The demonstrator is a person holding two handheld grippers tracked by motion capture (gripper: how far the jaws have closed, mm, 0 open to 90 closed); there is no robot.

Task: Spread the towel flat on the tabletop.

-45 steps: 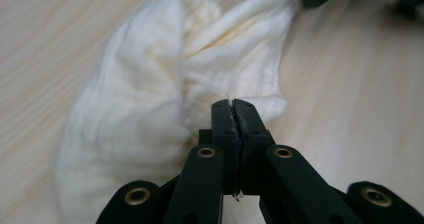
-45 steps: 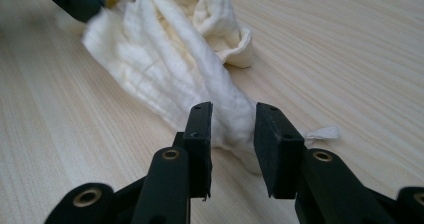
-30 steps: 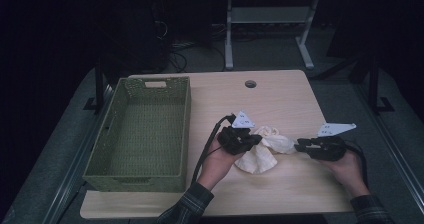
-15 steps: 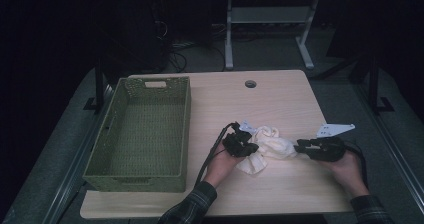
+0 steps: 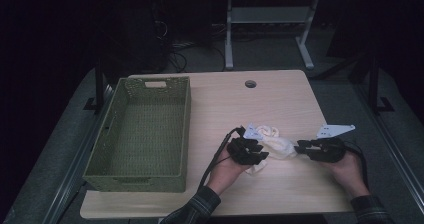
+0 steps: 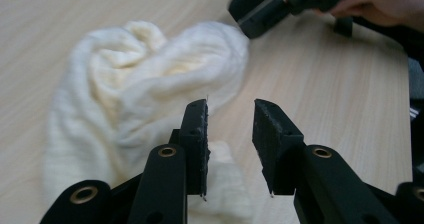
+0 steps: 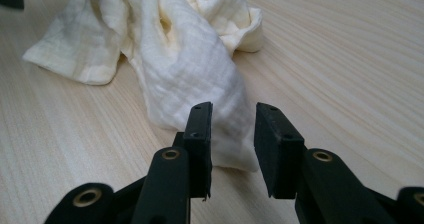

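Note:
A crumpled cream cloth (image 5: 274, 143) lies on the light wooden table (image 5: 280, 96), between my two grippers. My left gripper (image 5: 261, 157) sits at the cloth's left side, open. In the left gripper view the cloth (image 6: 150, 79) lies under and beyond the left jaw, and the gap between the jaws (image 6: 230, 134) is over bare table. My right gripper (image 5: 300, 147) points at the cloth's right end and is open. In the right gripper view the cloth's near end (image 7: 200, 79) reaches in between the fingertips (image 7: 233, 136), which are not closed on it.
A green woven basket (image 5: 186, 129) stands on the left half of the table, with nothing in it. A round cable hole (image 5: 250, 84) sits near the far edge. The right gripper (image 6: 265, 9) shows at the top of the left gripper view, beyond the cloth.
My left gripper has moved toward the near edge and a little right along the cloth. The cloth has shifted and bunched slightly. The right gripper has barely moved.

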